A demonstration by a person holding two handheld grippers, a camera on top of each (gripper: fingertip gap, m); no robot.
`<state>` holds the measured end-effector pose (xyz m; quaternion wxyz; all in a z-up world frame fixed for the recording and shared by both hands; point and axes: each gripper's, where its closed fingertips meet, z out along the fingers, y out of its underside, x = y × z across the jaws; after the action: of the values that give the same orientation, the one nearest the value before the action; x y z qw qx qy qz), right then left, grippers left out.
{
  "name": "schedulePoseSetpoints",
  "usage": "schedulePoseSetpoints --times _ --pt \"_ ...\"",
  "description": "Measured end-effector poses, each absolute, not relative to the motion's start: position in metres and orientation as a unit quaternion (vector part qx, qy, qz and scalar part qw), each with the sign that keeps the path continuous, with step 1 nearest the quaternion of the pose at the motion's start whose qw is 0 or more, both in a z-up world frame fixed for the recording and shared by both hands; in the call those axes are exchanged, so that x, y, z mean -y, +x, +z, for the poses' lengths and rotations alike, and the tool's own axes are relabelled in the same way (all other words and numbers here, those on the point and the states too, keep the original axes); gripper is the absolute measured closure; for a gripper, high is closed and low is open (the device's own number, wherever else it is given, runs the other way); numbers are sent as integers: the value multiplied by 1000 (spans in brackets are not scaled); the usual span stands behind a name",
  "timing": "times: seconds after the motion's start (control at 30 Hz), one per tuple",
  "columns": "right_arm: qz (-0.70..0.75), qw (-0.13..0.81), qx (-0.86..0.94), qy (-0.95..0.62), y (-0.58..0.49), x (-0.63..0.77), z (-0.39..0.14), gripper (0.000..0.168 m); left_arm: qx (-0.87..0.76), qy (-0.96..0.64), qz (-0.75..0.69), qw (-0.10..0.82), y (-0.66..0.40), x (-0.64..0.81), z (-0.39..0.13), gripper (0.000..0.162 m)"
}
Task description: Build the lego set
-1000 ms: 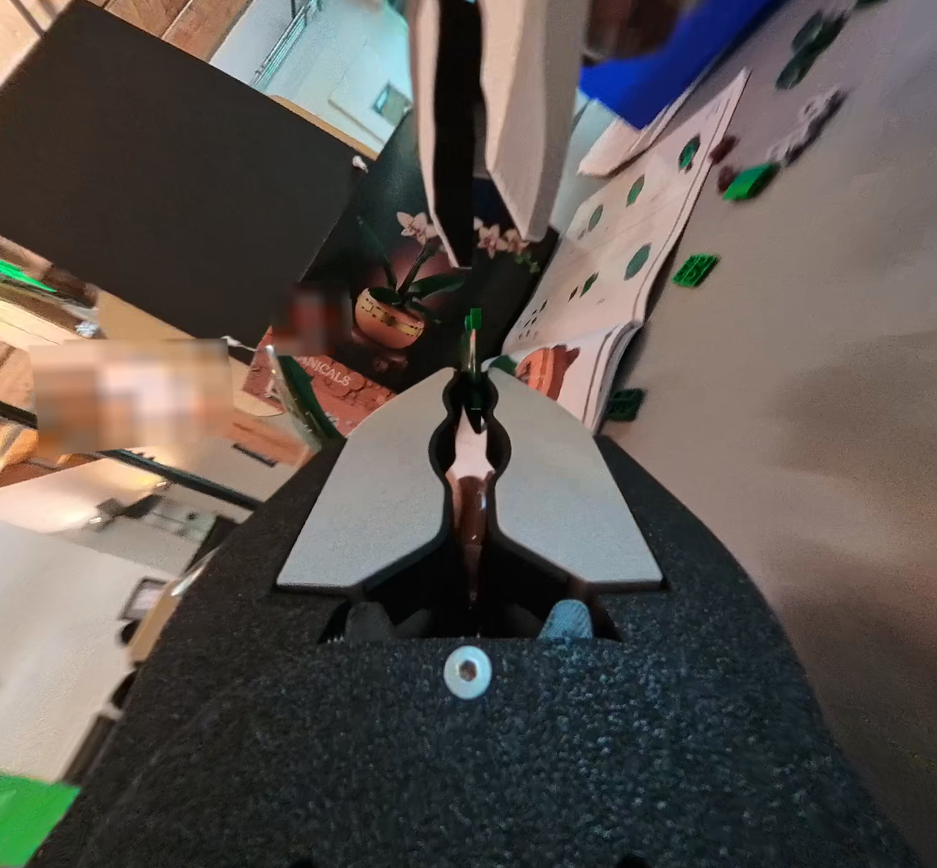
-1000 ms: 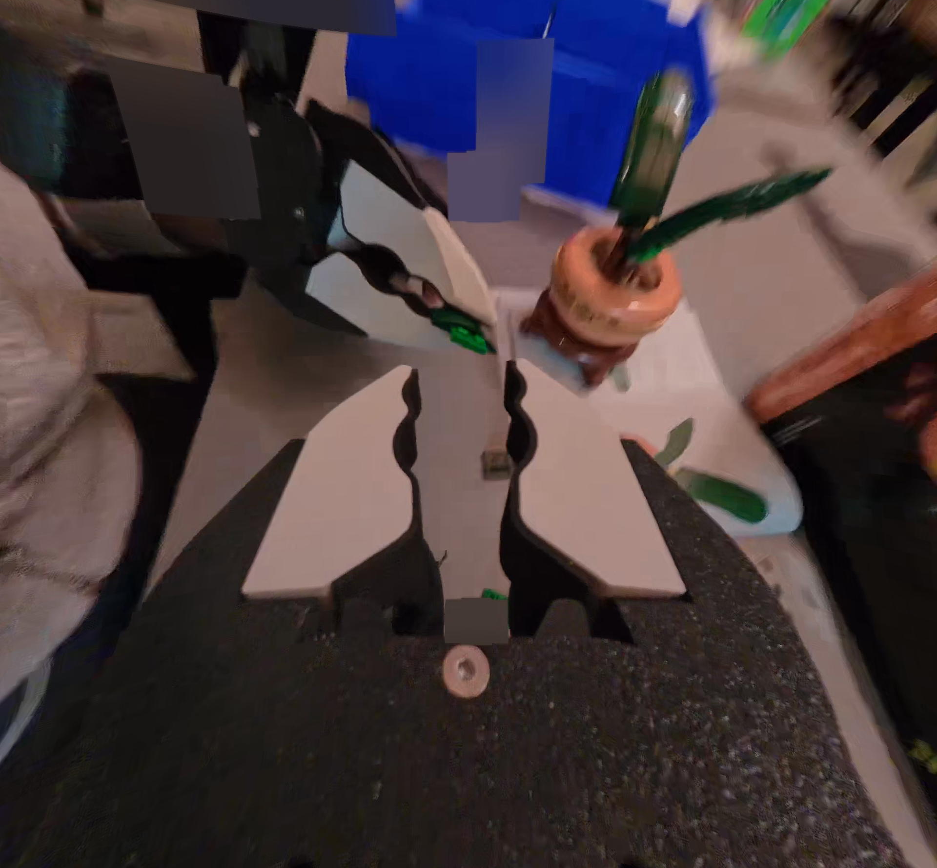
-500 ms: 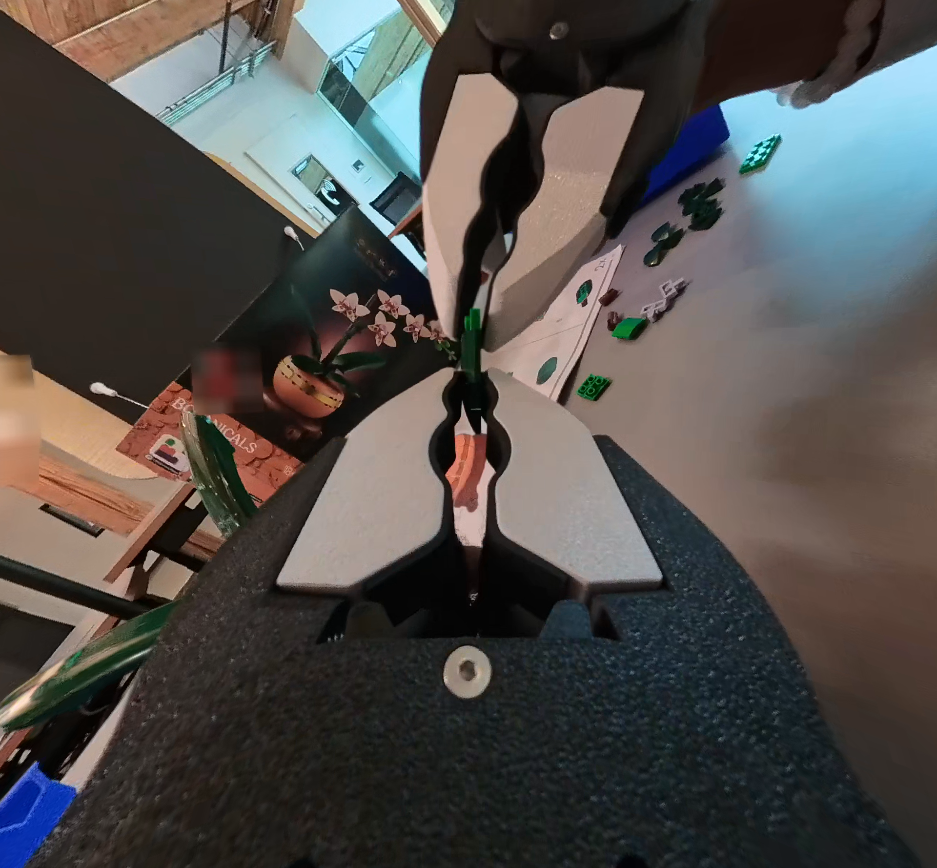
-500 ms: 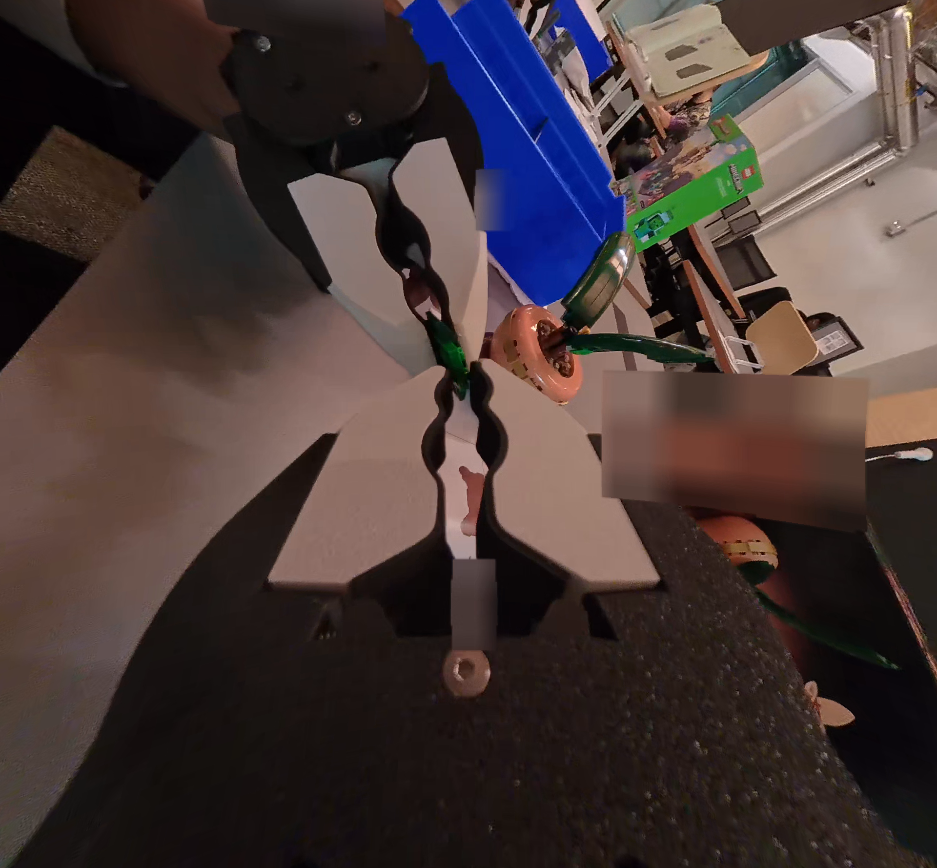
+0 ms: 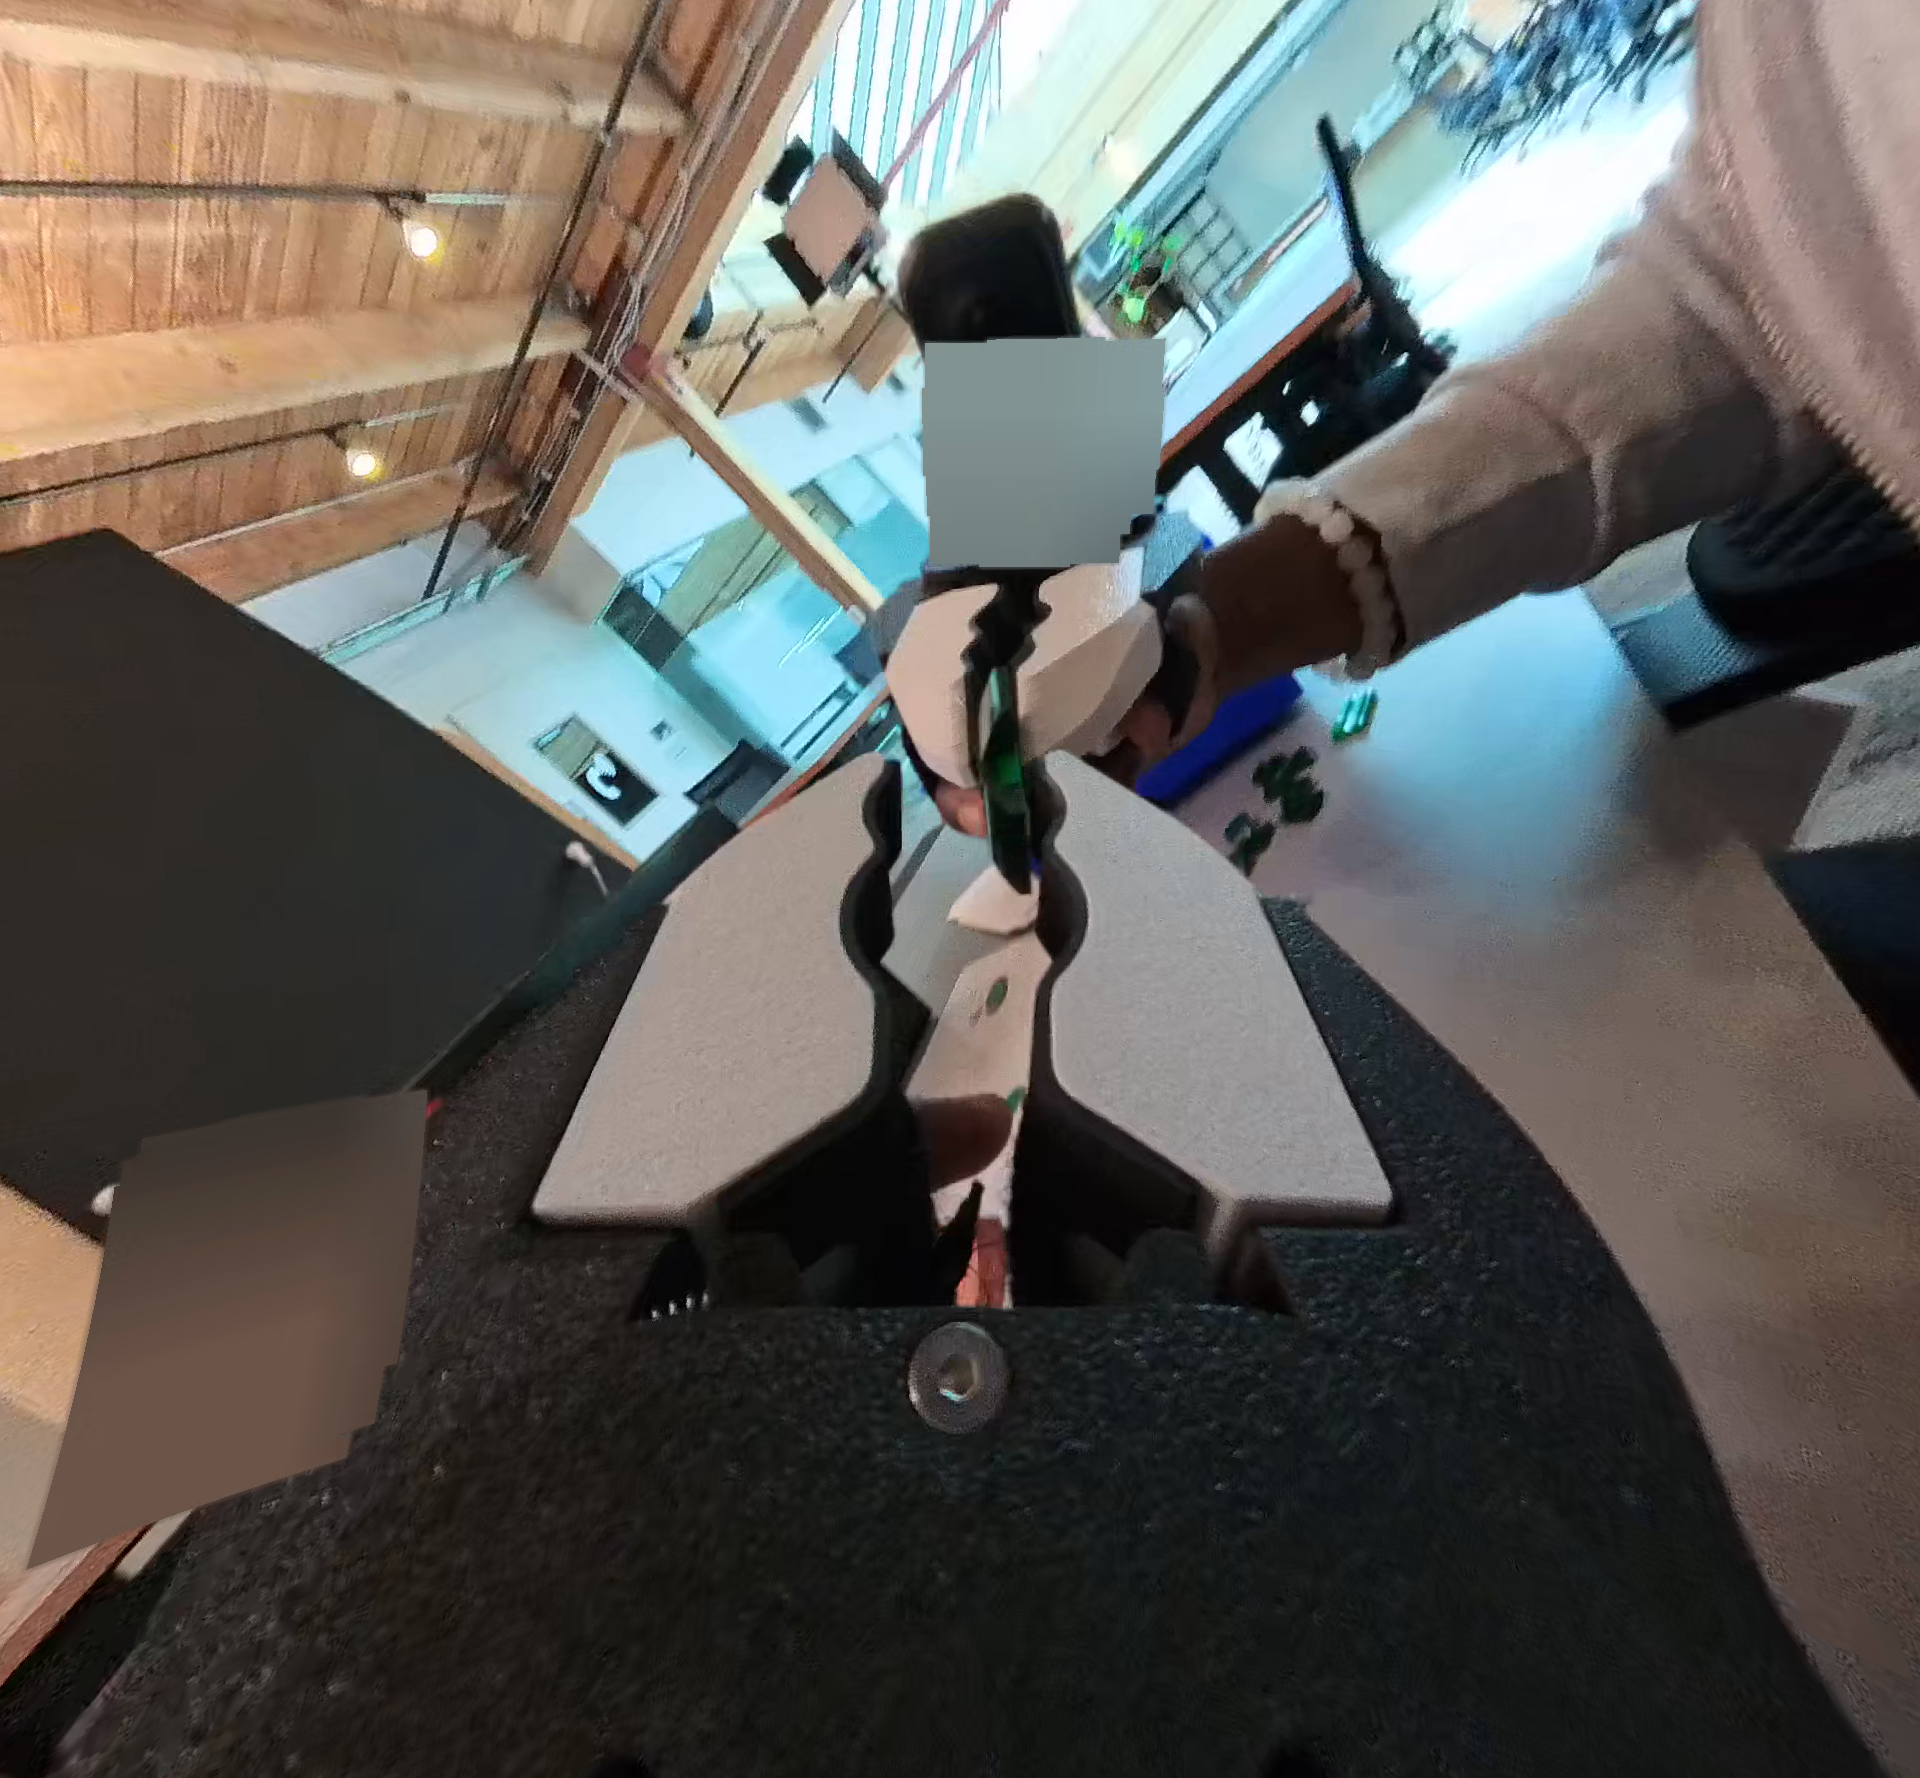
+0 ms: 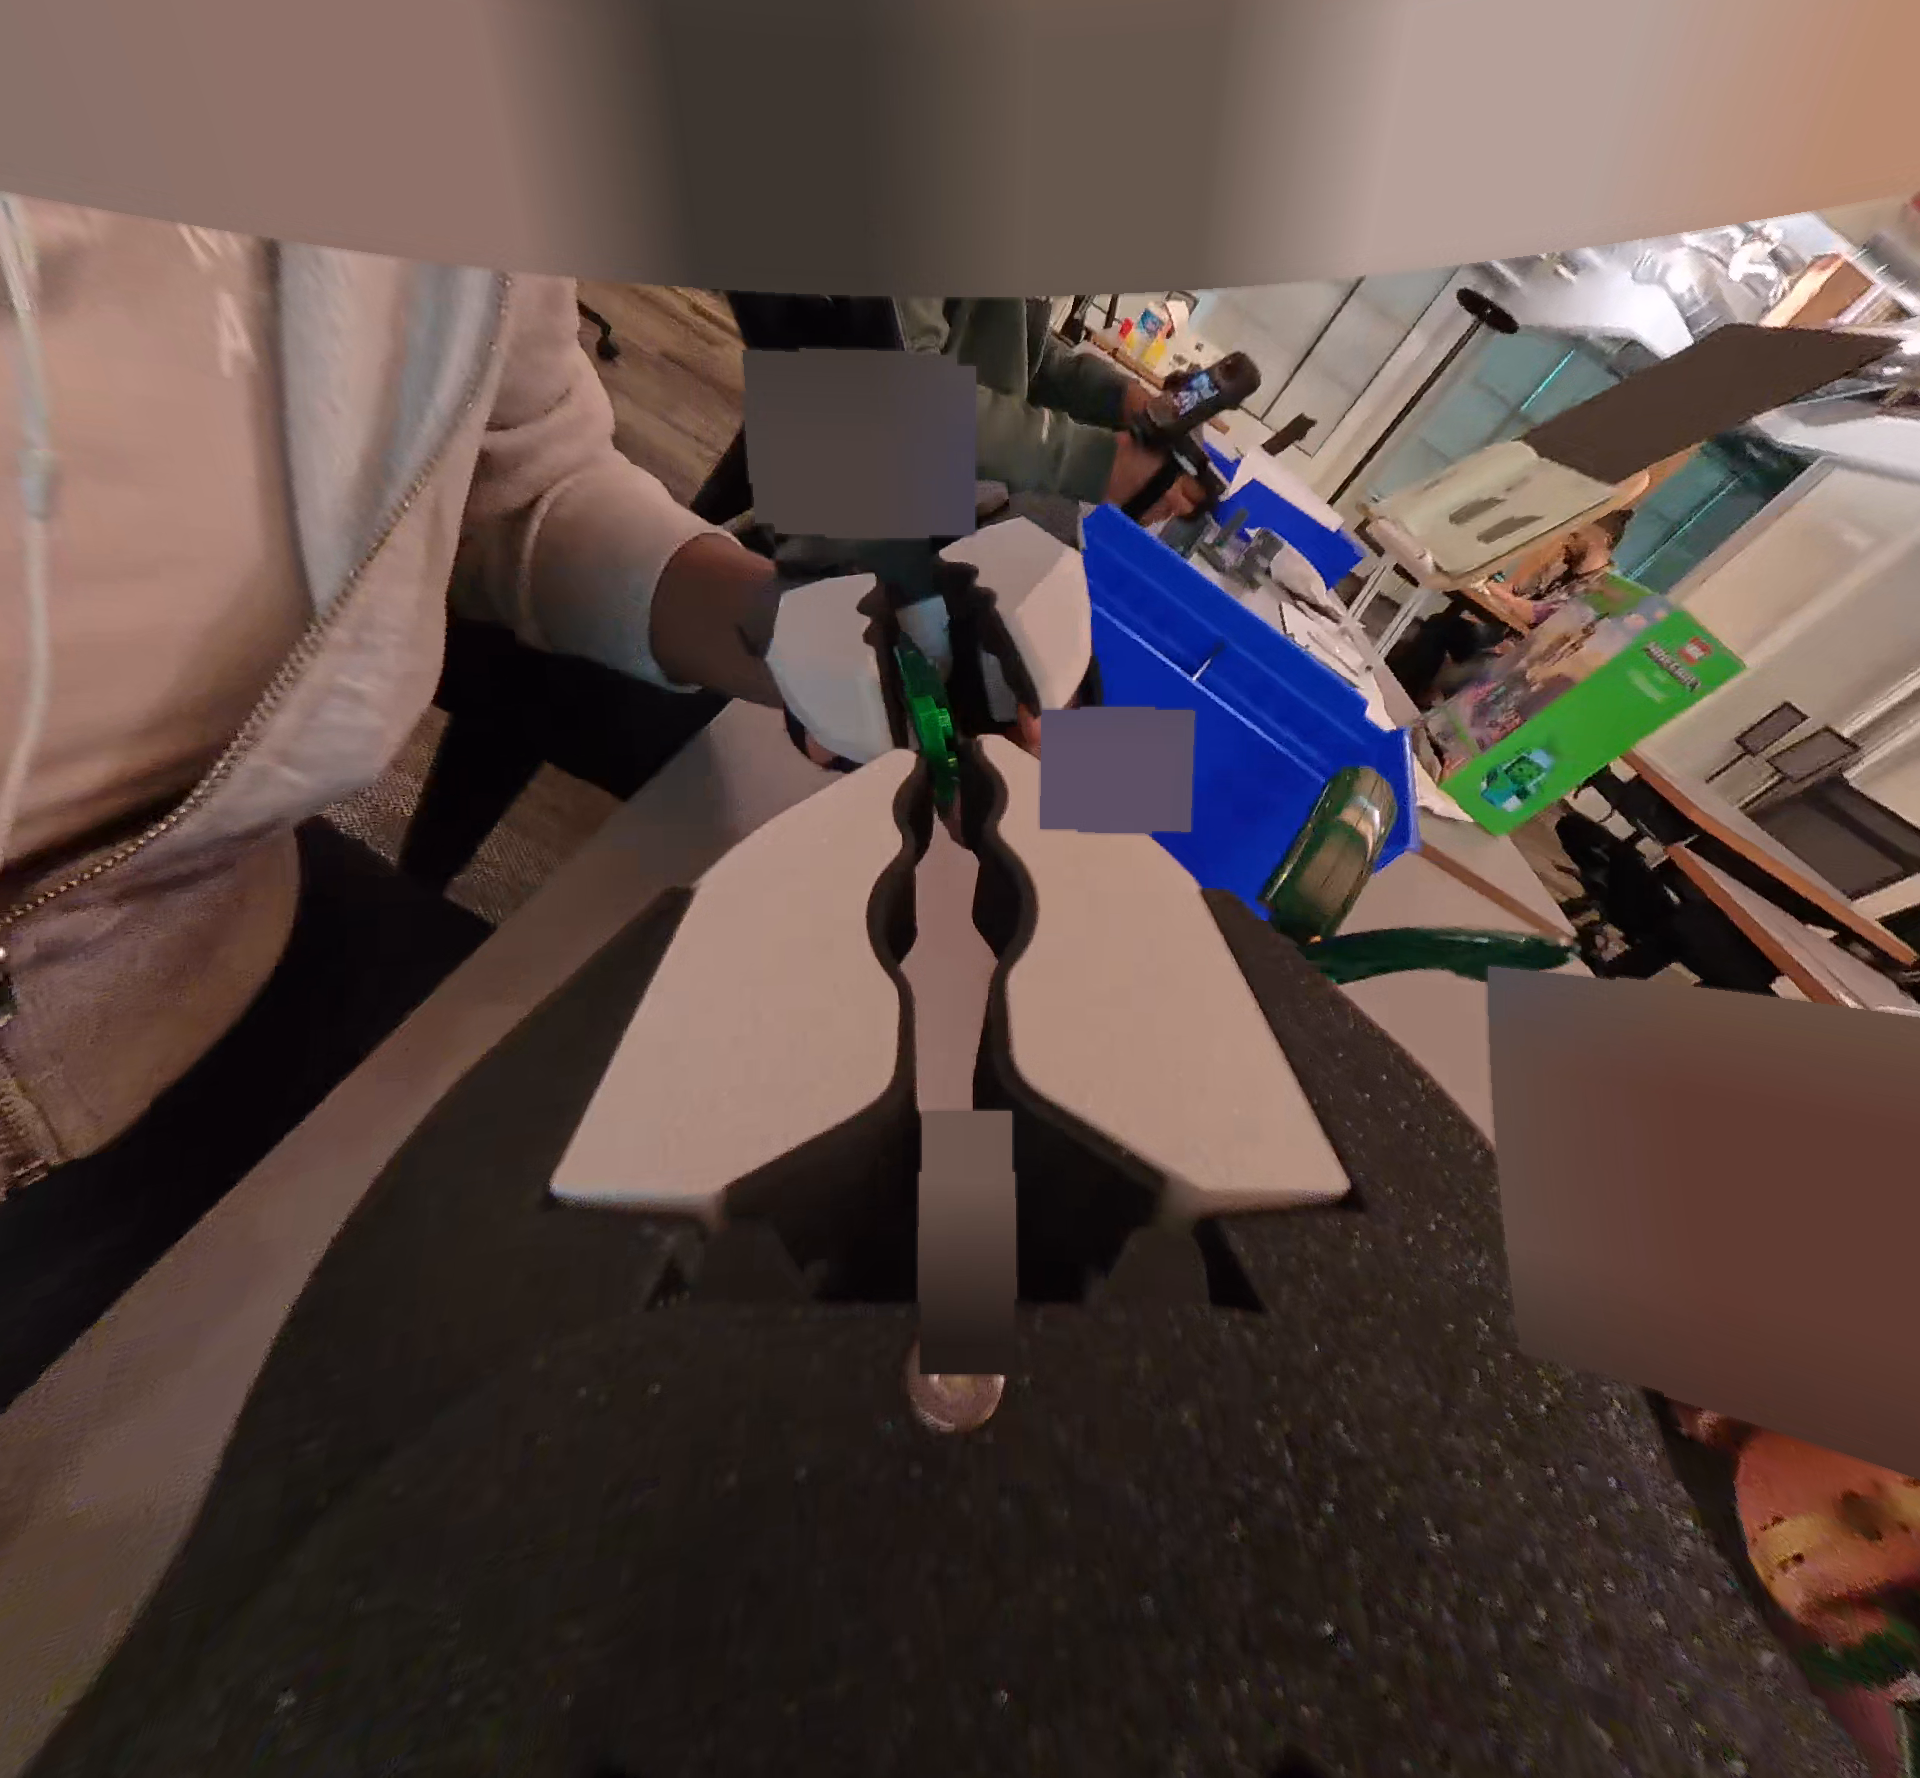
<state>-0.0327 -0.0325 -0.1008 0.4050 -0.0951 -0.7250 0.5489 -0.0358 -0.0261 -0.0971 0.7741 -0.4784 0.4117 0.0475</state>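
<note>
A small translucent green lego piece (image 5: 1003, 793) is held up in the air between the two grippers, which face each other tip to tip. My right gripper (image 6: 943, 772) is shut on the green piece (image 6: 925, 715); it also shows in the left wrist view (image 5: 997, 720). My left gripper (image 5: 966, 772) is open, its fingers apart on either side of the piece, which lies close to its right finger. The left gripper also shows in the right wrist view (image 6: 930, 674), open.
The grey table (image 5: 1507, 1001) lies below, with an open instruction booklet (image 5: 987, 990) and loose green pieces (image 5: 1278, 793). A blue bin (image 6: 1226, 689), dark green plant leaves (image 6: 1340, 845) and a green box (image 6: 1590, 720) are to the right. A person's torso (image 6: 208, 533) is close. My two grippers' fingertips are within a few centimetres of each other.
The right gripper came up to the green piece and shut on it. The left gripper, which held the piece, has opened. Both grippers tilted upward.
</note>
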Motion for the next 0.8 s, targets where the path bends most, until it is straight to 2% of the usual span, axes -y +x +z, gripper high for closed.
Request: schedulePoseSetpoints --times 0.23,0.43,0.53,0.8 --pt "509 418 751 -55 -30 39 -88 163 -459 -446 63 765 -25 28 -85 131" --pt "455 423 783 -10 -24 43 -77 163 -490 -407 93 765 -21 35 -76 140" --pt "452 420 787 1 -19 43 -69 158 -484 -396 102 774 -24 38 -67 157" --pt "452 439 776 -24 -22 38 -58 160 -476 -395 116 777 -32 37 -62 157"
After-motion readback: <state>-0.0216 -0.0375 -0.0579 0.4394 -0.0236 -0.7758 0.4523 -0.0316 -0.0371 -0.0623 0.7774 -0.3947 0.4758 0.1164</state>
